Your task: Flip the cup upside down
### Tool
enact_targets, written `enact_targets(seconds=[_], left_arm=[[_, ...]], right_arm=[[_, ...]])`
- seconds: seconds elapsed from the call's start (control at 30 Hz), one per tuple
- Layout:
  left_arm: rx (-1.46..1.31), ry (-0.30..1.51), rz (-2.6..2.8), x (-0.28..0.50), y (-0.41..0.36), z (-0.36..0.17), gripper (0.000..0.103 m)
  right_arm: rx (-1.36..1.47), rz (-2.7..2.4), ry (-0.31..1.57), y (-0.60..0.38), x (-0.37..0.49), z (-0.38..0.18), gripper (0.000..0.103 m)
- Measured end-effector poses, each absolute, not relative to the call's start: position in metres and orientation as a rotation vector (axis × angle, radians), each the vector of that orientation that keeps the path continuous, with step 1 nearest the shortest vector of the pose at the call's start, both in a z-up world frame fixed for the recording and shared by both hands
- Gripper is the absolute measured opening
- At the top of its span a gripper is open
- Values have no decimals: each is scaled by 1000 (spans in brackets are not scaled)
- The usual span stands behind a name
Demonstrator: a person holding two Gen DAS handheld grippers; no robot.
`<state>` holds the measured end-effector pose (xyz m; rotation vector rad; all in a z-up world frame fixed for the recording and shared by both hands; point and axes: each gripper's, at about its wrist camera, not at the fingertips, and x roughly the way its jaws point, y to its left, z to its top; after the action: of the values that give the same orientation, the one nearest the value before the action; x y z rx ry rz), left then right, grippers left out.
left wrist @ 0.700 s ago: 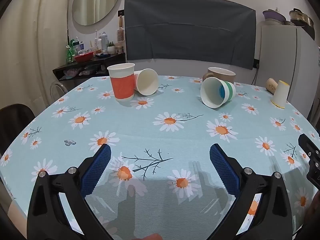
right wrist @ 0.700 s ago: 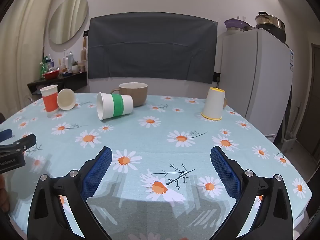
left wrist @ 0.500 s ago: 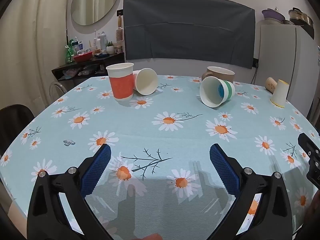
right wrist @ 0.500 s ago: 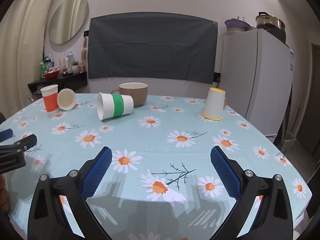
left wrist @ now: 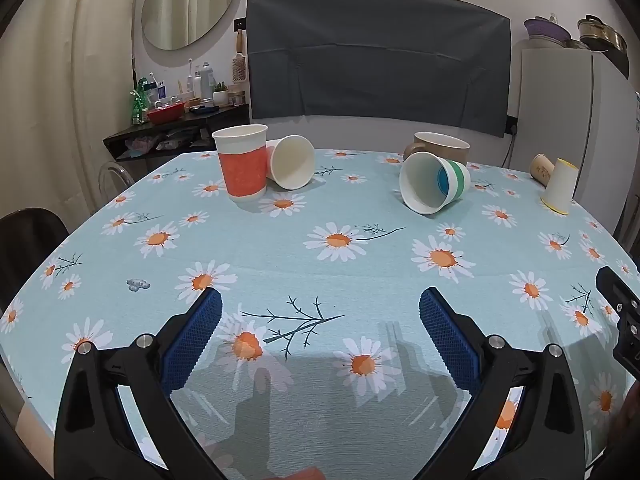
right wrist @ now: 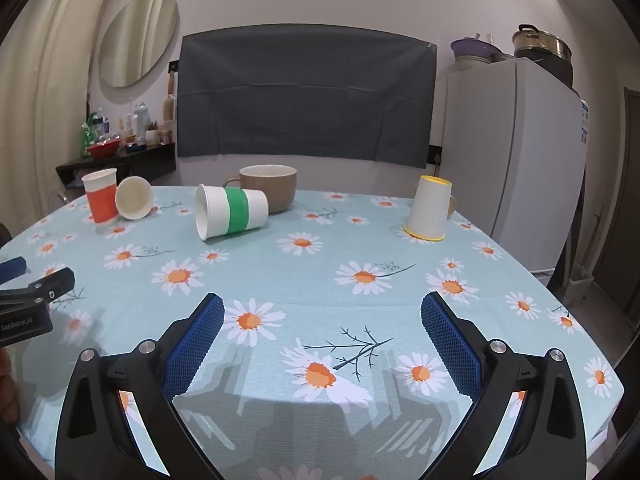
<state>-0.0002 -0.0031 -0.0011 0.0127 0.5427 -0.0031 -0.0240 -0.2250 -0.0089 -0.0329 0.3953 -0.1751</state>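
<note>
Both the left gripper point(left wrist: 320, 308) and right gripper point(right wrist: 322, 312) are spread wide, holding nothing. The green-banded cup point(right wrist: 231, 216) lies on its side well ahead of both jaws.

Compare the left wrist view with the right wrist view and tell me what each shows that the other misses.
Only the left wrist view looks into the green-banded cup, showing its blue bottom, and shows a chair at the table's left edge.

Only the right wrist view shows that cup's side and the doorway beside the fridge.

Both show the upright orange cup, the plain cup lying against it, the brown mug, the upside-down yellow-rimmed cup, and open grippers: left, right.
</note>
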Motion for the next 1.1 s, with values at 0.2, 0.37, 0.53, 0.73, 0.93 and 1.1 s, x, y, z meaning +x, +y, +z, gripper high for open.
enact_targets(seconds=[0.2,0.37,0.53,0.73,0.93,1.1], left_arm=[[13,544,-3,2,-2,-1,97],[14,544,-5,1,-5,-3,97],[14,545,-4,1,-5,-3,97],[16,545,-6,1,-5,-3,97],[15,546,-5,1,-5,-3,97],[15,545,-5,1,-4,-5,97]], right_arm=[[-34,-175,395,-225,-24,-9,95],[-37,-176,395,-225,-24,-9,95],[-37,-176,395,-224,-24,-9,95],[-37,-175,395,-224,-24,-9,95],[-38,-174,395,-224,-25,-9,95],[-38,-175,395,-224,-25,-9,95]])
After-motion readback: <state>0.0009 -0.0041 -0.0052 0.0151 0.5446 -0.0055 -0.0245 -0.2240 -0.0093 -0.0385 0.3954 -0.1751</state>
